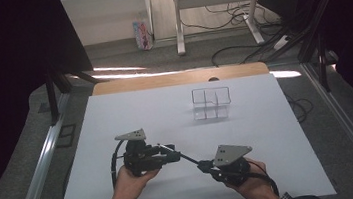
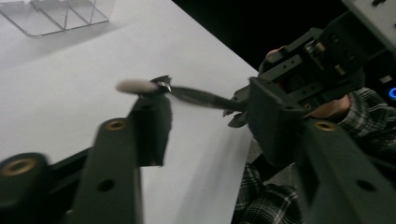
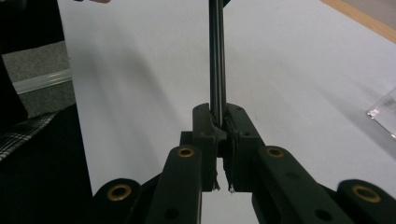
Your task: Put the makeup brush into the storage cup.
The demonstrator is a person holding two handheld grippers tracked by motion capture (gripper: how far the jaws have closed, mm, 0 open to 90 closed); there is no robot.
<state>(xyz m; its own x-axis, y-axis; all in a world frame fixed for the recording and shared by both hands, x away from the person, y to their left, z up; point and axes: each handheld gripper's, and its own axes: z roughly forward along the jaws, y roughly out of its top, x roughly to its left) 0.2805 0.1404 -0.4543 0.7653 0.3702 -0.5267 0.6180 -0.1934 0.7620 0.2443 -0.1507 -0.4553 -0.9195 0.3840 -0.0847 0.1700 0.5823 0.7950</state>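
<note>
On the near left of the white table [image 1: 116, 116], the left gripper [image 1: 166, 148] has its jaws spread around a dark pencil's [image 1: 187, 157] eraser end. Right of it, the right gripper [image 1: 205, 166] pinches the pencil's other end. A clear divided box [image 1: 211, 102] sits farther back.

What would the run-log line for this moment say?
right gripper: shut on pencil | left gripper: open around pencil's eraser end | clear divided box: far, untouched

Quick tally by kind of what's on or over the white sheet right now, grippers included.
Grippers: 2 (left gripper, right gripper)
Dark slim brush with pale tip, held between them: 1
Clear divided organizer: 1
Total: 4
</note>
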